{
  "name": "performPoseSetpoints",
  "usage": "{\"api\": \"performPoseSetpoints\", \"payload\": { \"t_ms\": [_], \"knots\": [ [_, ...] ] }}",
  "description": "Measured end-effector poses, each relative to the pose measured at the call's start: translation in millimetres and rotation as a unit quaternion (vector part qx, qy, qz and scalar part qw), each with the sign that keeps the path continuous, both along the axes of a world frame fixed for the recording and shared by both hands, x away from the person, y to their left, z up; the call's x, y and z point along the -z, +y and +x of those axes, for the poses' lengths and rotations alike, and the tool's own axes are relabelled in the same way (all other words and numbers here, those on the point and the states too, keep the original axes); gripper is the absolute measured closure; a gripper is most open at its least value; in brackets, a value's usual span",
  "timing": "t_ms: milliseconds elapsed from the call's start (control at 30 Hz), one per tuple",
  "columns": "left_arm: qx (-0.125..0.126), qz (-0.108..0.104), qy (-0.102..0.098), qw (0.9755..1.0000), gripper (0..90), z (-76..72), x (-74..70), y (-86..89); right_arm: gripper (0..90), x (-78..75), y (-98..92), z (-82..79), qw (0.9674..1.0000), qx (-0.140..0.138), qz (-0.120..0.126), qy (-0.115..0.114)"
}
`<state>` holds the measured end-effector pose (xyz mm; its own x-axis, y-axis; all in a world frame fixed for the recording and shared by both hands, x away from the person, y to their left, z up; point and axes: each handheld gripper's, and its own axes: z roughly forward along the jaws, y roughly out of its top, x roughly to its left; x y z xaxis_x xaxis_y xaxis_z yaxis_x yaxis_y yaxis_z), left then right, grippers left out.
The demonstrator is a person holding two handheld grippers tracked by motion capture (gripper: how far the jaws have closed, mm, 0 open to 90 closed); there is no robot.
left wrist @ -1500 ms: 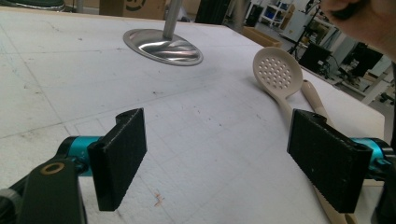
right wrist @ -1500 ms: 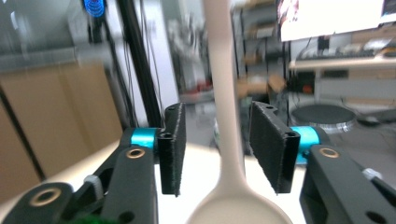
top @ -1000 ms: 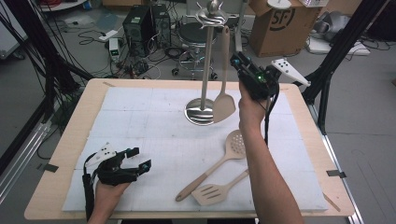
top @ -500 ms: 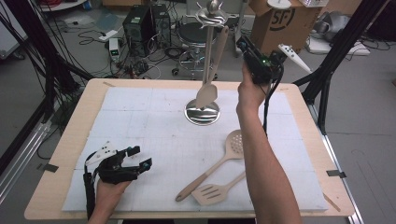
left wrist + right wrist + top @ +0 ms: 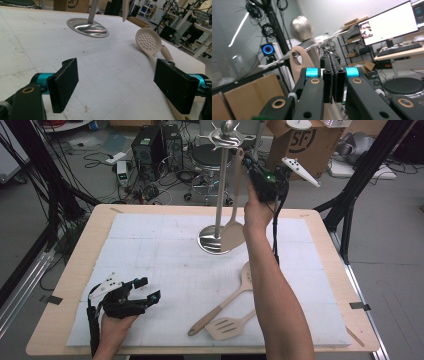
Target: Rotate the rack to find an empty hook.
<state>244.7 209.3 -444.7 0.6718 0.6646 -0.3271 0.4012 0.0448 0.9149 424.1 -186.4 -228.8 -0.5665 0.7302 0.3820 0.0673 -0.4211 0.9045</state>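
The spatula now hangs from the stand; the right tool has just closed empty.

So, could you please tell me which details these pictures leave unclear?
- High view: whether the spatula hangs from the stand's hook; too small to tell.
- Right gripper view: the spatula's handle below its hole, behind the right gripper.
- Left gripper view: part of the skimmer handle, behind a pad of the left gripper.
- High view: the slotted turner handle's end, under the forearm.
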Motion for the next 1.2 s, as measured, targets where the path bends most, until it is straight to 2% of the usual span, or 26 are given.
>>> {"api": "performPoseSetpoints", "payload": {
  "t_ms": [133,333,500,600,633,700,733,800,833,1000,1033,1200],
  "knots": [
    [0.001,0.004,0.0,1.0,20.4,-0.9,-0.5,-1.0,89.3,1.9,13.2,-10.5,1.0,-0.003,-0.001,-0.006],
    [-0.001,0.002,-0.001,1.0,20.4,-0.5,-0.3,-0.7,89.3,-2.8,42.3,-23.7,0.9986,-0.014,-0.041,-0.03],
    [0.001,0.003,0.0,1.0,20.4,-0.4,0.1,-0.1,89.3,-4.1,49.2,-22.0,0.9985,-0.008,-0.046,-0.03],
    [0.0,0.004,-0.001,1.0,20.4,-0.2,0.2,0.2,89.4,-4.7,50.4,-19.3,0.9983,-0.018,-0.048,-0.026],
    [0.0,0.004,0.0,1.0,20.5,-0.2,0.2,0.1,89.4,-4.6,50.1,-17.3,0.9987,-0.026,-0.039,-0.02],
    [0.0,0.004,0.0,1.0,20.4,-0.1,0.2,-0.1,89.4,-3.8,47.4,-14.3,0.9986,-0.052,-0.001,-0.004],
    [0.0,0.004,0.001,1.0,20.4,-0.2,0.2,-0.2,89.4,-4.0,46.2,-14.6,0.9983,-0.058,0.005,0.0],
    [-0.002,0.005,-0.001,1.0,20.4,-0.5,0.2,-0.3,89.4,-5.3,44.1,-16.3,0.9984,-0.055,-0.014,-0.008],
    [-0.002,0.006,0.0,1.0,20.4,-0.7,0.3,-0.4,89.4,-5.2,41.2,-18.1,0.9985,-0.052,-0.015,-0.008],
    [0.0,0.007,0.001,1.0,20.5,-1.7,0.4,-0.3,89.4,-1.9,14.0,-17.8,0.9995,-0.026,0.017,0.004],
    [0.0,0.006,0.001,1.0,20.5,-1.8,0.4,-0.3,89.4,-3.1,9.3,-17.4,0.9995,-0.022,0.021,0.0],
    [-0.002,0.005,0.002,1.0,20.6,-1.2,0.8,0.0,89.4,-17.3,0.1,-17.4,0.9997,-0.008,0.009,-0.019]
  ]
}}
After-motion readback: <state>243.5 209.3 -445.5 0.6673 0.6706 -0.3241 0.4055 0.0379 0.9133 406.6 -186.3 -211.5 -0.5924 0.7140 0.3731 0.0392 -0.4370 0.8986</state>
